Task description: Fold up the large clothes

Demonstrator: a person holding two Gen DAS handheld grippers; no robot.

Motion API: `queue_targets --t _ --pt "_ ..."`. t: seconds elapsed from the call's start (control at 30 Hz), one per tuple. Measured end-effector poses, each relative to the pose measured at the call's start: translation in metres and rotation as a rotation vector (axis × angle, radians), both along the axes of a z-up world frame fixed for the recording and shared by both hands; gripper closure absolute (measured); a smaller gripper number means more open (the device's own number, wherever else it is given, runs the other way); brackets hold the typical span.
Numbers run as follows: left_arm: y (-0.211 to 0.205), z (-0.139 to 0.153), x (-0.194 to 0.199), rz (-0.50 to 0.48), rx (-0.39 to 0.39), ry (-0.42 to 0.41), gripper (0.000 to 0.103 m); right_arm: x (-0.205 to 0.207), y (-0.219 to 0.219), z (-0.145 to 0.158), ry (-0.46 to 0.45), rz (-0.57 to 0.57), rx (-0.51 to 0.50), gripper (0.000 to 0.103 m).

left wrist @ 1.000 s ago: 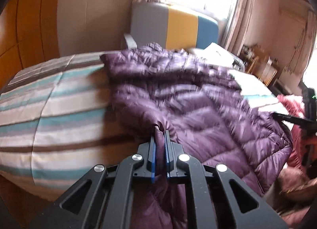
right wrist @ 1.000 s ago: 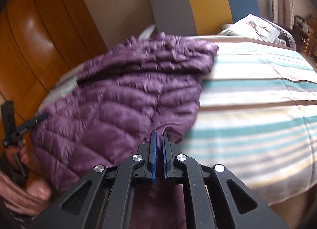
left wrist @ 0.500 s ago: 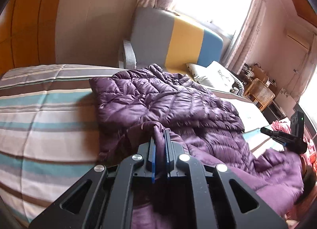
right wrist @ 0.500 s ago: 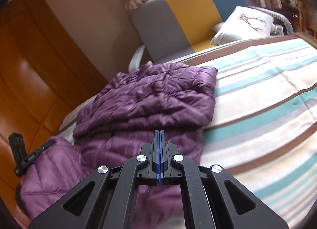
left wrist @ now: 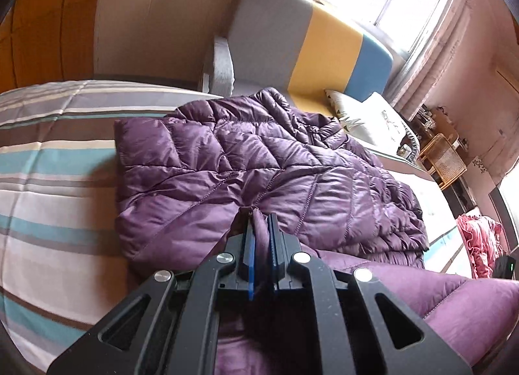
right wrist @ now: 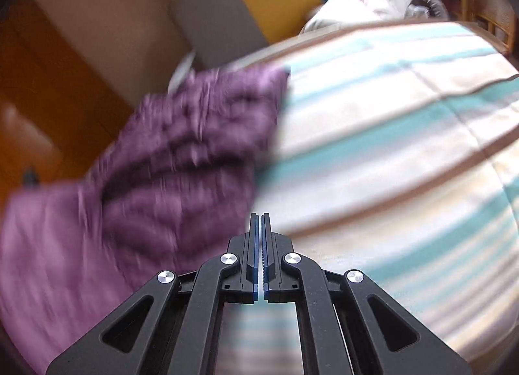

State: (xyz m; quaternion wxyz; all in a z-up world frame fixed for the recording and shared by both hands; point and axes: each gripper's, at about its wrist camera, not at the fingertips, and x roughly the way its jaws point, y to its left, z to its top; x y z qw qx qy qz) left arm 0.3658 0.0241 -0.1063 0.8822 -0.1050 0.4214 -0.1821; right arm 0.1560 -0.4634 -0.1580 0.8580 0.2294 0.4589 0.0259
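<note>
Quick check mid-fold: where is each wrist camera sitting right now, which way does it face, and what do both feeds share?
Left wrist: behind the left gripper, facing the headboard; its fingers pinch a fold of the purple quilted down jacket.
Right wrist: behind the right gripper, fingers nearly together with nothing visibly between them, over the striped bedspread; badly motion-blurred.
Shared: jacket, bedspread, grey-yellow-blue headboard, white pillow.

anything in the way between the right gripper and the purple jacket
Nothing visible. The right gripper hangs shut and empty over the striped bedspread, with the purple jacket just to its left and only bare bedspread between them. That view is blurred. The left gripper is pinching a fold of the jacket.
</note>
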Motion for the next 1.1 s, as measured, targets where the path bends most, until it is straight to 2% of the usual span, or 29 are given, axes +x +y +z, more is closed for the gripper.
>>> queue_targets --t 0.07,0.13,0.2,0.27,0.37,0.47,0.57,0.6,0.63,0.7,0.77,0.87,0.93,0.97,1.0,1.03,1.1 --pt "-0.001 -0.004 0.003 0.008 0.0 0.006 0.097 -0.016 0.015 -0.01 0.062 0.11 -0.029 0.102" --pt "0.0 -0.008 0.007 0.018 -0.014 0.017 0.097 -0.03 0.035 -0.018 0.098 0.233 -0.001 0.102" --pt "0.001 -0.01 0.009 0.027 -0.034 0.031 0.096 -0.039 0.053 -0.018 0.063 0.35 0.114 0.102" --pt "0.0 -0.01 0.011 0.035 -0.037 0.036 0.097 -0.035 0.067 -0.01 0.011 0.402 0.187 0.102" --pt "0.0 -0.005 0.014 0.05 -0.027 0.031 0.097 -0.011 0.073 0.006 -0.087 0.371 0.228 0.102" --pt "0.01 0.0 0.018 0.084 -0.046 0.032 0.096 0.022 0.059 0.009 -0.16 0.238 0.301 0.102" --pt "0.028 0.003 0.021 0.135 -0.099 0.034 0.091 0.053 0.049 0.005 -0.168 0.141 0.268 0.102" --pt "0.032 0.003 0.022 0.148 -0.112 0.03 0.085 0.064 0.048 0.0 -0.152 0.115 0.25 0.102" --pt "0.041 0.004 0.022 0.175 -0.128 0.017 0.062 0.071 0.046 -0.004 -0.14 0.095 0.235 0.102" --pt "0.058 0.007 0.02 0.23 -0.167 -0.008 0.034 0.086 0.041 -0.014 -0.111 0.055 0.2 0.102" --pt "0.075 0.011 0.016 0.275 -0.217 -0.04 0.032 0.094 0.038 -0.019 -0.102 0.039 0.163 0.102" --pt "0.089 0.012 0.007 0.325 -0.19 -0.07 0.022 0.094 0.037 -0.016 -0.134 0.019 0.132 0.101" --pt "0.097 0.012 -0.007 0.341 -0.162 -0.134 0.008 0.081 0.029 -0.006 -0.172 -0.028 0.115 0.061" --pt "0.099 0.01 -0.014 0.349 -0.152 -0.154 0.006 0.071 0.026 -0.002 -0.189 -0.06 0.094 0.012" --pt "0.1 0.008 -0.02 0.347 -0.155 -0.168 0.005 0.059 0.021 0.001 -0.215 -0.085 0.075 0.004" --pt "0.1 0.004 -0.029 0.316 -0.176 -0.189 0.003 0.048 0.018 0.006 -0.258 -0.08 0.062 0.004" --pt "0.095 -0.004 -0.041 0.251 -0.172 -0.209 0.002 0.041 0.019 0.005 -0.24 -0.043 0.041 0.004"
